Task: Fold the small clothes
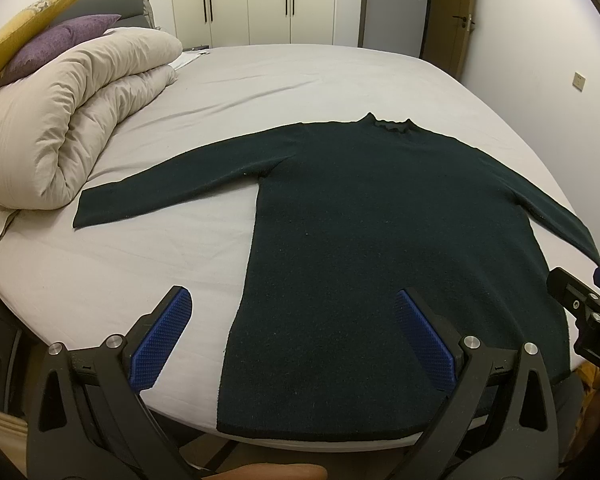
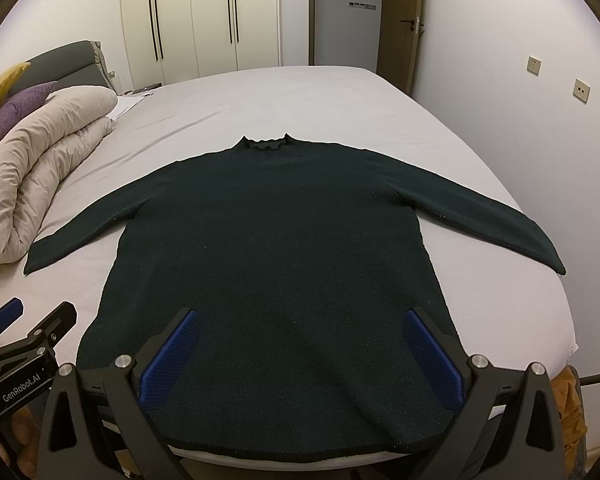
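Left wrist view: sweater (image 1: 380,240) flat on bed (image 1: 300,80), sleeves spread, hem at near edge. Left gripper (image 1: 292,340) fingers wide, empty, over left hem side. Right gripper (image 1: 588,304) at frame edge, gap unclear here.

Right wrist view: right gripper (image 2: 300,356) wide, empty, above hem. Advice: pinch sleeve cuff first, fold inward flat, avoid duvet (image 2: 48,160).

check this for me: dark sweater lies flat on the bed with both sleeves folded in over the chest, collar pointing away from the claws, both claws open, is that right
Not quite. The sleeves are not folded in: both lie spread out to the sides of the dark sweater, flat on the bed, as the right wrist view shows. The rest holds: the collar points away, and the left claw and right claw are both open.
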{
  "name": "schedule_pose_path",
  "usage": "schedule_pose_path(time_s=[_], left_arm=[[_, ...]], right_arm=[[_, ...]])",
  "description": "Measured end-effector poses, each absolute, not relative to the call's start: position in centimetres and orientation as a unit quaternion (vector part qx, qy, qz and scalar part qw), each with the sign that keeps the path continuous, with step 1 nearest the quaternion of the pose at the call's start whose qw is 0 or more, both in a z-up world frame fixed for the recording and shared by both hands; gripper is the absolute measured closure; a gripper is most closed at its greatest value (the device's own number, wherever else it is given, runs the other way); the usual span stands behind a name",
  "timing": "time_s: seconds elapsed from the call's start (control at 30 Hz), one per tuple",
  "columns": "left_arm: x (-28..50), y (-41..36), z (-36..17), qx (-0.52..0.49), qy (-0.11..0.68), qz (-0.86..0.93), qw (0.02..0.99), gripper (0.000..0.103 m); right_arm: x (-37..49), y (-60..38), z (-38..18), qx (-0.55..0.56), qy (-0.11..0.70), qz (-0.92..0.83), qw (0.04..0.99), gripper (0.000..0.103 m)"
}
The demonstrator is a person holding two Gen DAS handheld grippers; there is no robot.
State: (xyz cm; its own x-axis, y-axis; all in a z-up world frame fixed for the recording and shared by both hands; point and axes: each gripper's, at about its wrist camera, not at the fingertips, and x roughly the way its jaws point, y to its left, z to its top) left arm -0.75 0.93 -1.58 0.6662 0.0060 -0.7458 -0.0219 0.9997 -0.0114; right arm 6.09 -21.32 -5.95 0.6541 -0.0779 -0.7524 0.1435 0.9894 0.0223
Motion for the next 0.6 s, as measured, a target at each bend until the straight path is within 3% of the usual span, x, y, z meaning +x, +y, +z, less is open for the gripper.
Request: schedule_pose_path(time_s=[0.6], left_arm=[[-0.82,1.09,-1.92,-0.013,0.410,0.008,0.912,0.000]], right_arm=[[6.17,-21.26,-6.07,0.035,0.415,-0.061,0.907,0.000]])
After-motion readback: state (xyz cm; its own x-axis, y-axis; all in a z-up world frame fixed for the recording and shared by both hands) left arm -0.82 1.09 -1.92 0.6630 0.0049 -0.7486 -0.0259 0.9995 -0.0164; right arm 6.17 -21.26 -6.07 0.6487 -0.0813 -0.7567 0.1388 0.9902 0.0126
